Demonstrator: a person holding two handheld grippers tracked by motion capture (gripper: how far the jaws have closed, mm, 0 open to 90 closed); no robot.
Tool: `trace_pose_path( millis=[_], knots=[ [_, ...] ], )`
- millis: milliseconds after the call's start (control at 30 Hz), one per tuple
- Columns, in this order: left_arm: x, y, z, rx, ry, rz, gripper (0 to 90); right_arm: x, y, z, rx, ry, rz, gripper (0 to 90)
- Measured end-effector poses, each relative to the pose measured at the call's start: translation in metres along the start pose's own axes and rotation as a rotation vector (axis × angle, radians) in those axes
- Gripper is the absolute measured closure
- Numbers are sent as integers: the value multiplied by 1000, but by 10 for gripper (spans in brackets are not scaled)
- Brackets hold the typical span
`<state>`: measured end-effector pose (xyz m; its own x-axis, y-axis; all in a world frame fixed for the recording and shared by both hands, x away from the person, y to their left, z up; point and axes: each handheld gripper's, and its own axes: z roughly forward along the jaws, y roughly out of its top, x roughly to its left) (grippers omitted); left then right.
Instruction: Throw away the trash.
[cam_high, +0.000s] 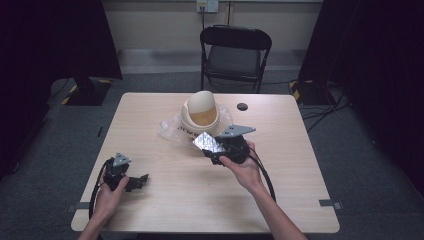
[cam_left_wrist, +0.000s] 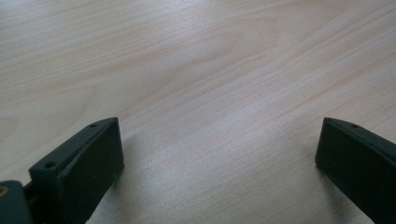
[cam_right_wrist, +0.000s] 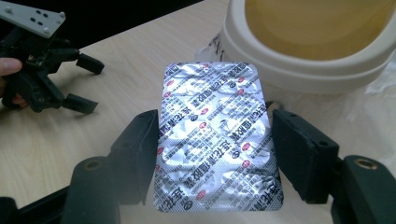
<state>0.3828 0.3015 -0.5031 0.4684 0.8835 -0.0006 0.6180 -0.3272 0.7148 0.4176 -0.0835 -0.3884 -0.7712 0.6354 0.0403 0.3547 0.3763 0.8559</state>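
Between the two black jaws of the right hand-held gripper (cam_right_wrist: 215, 154) sits a foil blister pack (cam_right_wrist: 217, 140), pinched by its long edges, foil side facing the camera, lifted clear of the surface (cam_high: 165, 190). It looks light and thin, fairly stiff across its width yet liable to buckle or slip if squeezed harder; the smooth foil gives the pads little bite, so the edges near its middle seem the best hold. Just ahead of that gripper stands a cream bin (cam_right_wrist: 317, 51) with its lid tipped up, on a clear plastic bag (cam_high: 172, 129). Well to the side, the left hand-held gripper (cam_high: 142, 181) rests with jaws spread and empty.
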Motion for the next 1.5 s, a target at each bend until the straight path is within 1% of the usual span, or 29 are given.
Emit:
trace_pose_path(
  millis=[67, 300, 433, 500, 700, 767, 900, 1100, 1200, 1300, 1367, 1500],
  knots=[
    [0, 0, 0, 0, 0, 0, 4, -3, 6, -1, -11, -5, 2, 344],
    [0, 0, 0, 0, 0, 0, 4, -18, 24, 4, -3, -35, 10, 343],
    [0, 0, 0, 0, 2, 1, 3, -30, 28, 9, 2, -35, 35, 344],
    [0, 0, 0, -2, 0, -2, 3, -35, 30, 12, 10, -43, 39, 344],
    [0, 0, 0, 0, 0, 0, 4, -49, 37, 20, 20, -48, 69, 343],
    [0, 0, 0, 0, 0, 0, 4, -50, 41, 22, 16, -59, 65, 343],
    [0, 0, 0, 0, 0, 0, 4, -52, 48, 27, 39, -57, 61, 343],
    [0, 0, 0, 0, 0, 0, 4, -55, 55, 36, 60, -67, 51, 344],
    [0, 0, 0, 0, 0, 1, 4, -54, 60, 37, 55, -72, 46, 344],
    [0, 0, 0, 0, 2, 1, 4, -55, 60, 41, 68, -73, 52, 344],
    [0, 0, 0, 0, 0, 1, 4, -56, 60, 44, 70, -71, 67, 344],
    [0, 0, 0, 0, 0, 0, 4, -56, 63, 47, 66, -67, 62, 344]
  ],
)
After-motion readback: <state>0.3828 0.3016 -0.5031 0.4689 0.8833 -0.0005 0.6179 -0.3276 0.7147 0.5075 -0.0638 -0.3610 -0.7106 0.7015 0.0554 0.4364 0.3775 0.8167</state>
